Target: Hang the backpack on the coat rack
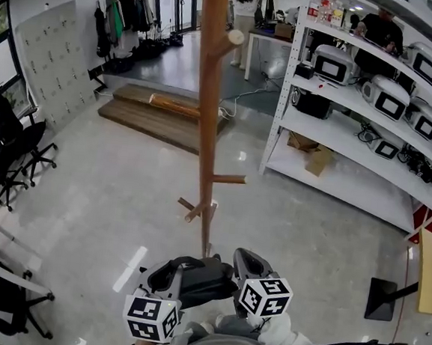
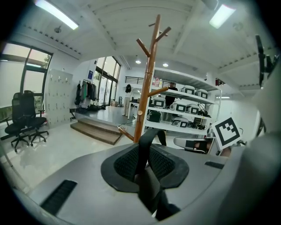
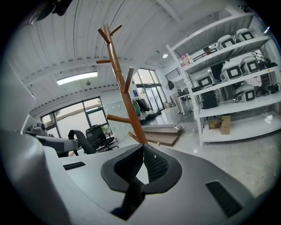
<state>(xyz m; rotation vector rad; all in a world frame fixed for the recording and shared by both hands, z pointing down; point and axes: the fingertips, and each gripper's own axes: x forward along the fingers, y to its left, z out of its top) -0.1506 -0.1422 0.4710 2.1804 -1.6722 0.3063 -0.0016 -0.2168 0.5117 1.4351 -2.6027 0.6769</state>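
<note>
Left tongs [image 1: 165, 278] and right tongs [image 1: 246, 265] flank backpack [image 1: 201, 278] before coat rack [image 1: 207, 115].

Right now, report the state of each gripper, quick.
Left gripper: shut on the backpack strap, which loops up past its tips.
Right gripper: shut, tips together, with the backpack strap caught low between its jaws.

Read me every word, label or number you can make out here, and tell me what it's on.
No text here can be read.
Marker cubes: black-and-white square patterns only, no letters.
Bottle labels on the top shelf: too small.
Blue sign on the far wall: too blurred.
Pink poster by the shelves: too small.
</note>
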